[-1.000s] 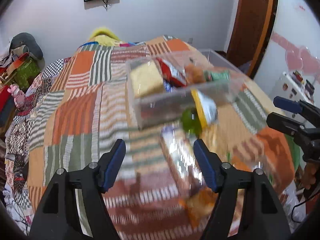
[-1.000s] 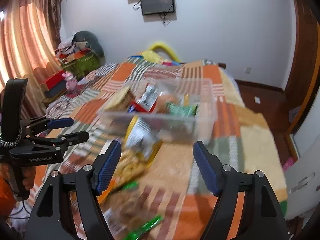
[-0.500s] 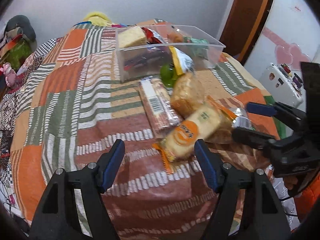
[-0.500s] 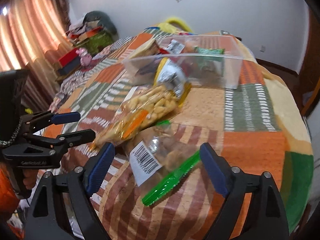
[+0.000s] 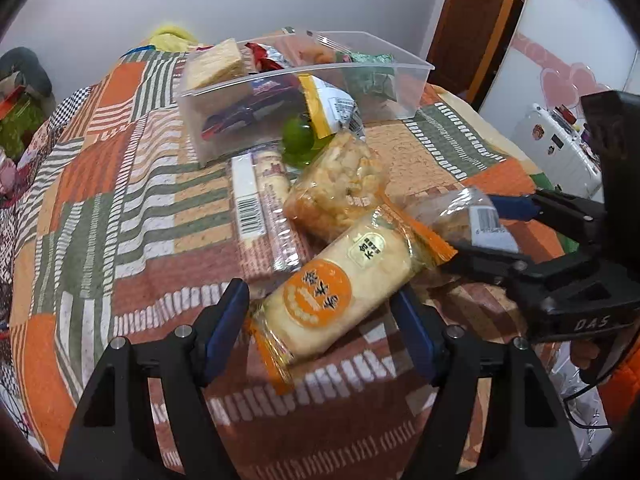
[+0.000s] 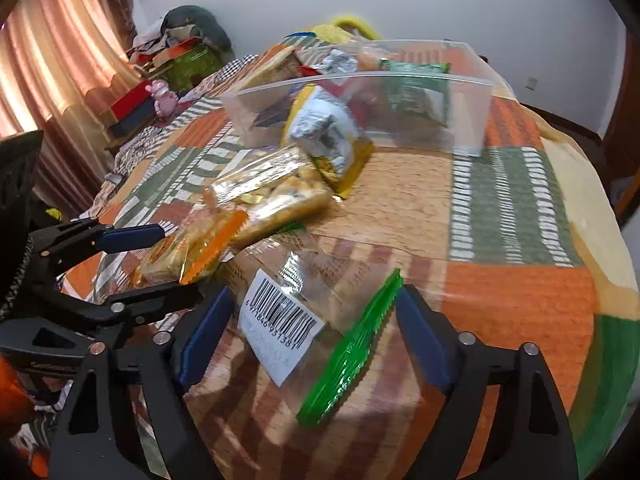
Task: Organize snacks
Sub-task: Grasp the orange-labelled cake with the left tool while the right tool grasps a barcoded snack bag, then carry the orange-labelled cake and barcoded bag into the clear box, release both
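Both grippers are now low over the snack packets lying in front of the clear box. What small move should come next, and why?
Probably close the left gripper on the rice cracker pack with the orange label. The pack already lies between its open jaws, loose on the blanket, and the clear box behind has room. The right gripper, whose jaws have just been closing, likewise straddles the clear barcode bag, so it could follow.

A clear, glossy plastic bin [image 5: 304,76] sits on a matt woven patchwork blanket [image 5: 120,184]. The snack packets [image 5: 340,292] are shiny crinkled film; one bears a paper barcode label [image 6: 280,320].
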### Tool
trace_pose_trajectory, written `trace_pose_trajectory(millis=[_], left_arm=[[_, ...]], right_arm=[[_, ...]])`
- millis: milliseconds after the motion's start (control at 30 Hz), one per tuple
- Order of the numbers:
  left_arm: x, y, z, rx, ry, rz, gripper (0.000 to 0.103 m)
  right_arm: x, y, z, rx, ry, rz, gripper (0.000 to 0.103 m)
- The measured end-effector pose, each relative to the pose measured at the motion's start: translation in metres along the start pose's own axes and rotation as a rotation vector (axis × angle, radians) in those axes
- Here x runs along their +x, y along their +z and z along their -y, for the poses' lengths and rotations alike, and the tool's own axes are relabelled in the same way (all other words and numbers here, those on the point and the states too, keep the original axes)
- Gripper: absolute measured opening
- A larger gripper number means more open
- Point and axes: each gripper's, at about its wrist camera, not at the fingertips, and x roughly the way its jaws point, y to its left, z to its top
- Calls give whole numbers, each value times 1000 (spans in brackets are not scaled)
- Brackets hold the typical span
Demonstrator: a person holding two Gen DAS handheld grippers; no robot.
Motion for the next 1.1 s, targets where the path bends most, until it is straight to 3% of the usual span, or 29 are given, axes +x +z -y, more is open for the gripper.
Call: trace_pose_trajectory(millis=[133, 267, 300, 400, 500, 733, 933, 1100], left_arm=[[7, 3, 5, 11, 5, 1, 72], [6, 3, 6, 17, -10, 10, 52], [5, 2, 6, 20, -8, 12, 44], [2, 1, 3, 11, -4, 17, 34], [-4, 0, -3, -15, -9, 28, 34], [-25, 7, -15, -44, 22, 90, 34], [-30, 15, -24, -70, 34, 110, 34], [-27, 22, -30, -85, 41, 113, 34]], right_arm=[[-11, -3, 12, 49, -61, 24, 72], [-18, -6, 25, 110, -107, 25, 68], [-20, -7, 26, 113, -102, 18, 68], [-22, -13, 25, 101, -70, 0, 68], [-27, -17, 22, 102, -57, 2, 69], [-14, 3, 22, 167, -33, 44, 83], [5, 22, 26, 219, -44, 34, 83], [12, 27, 18, 172, -60, 27, 69]])
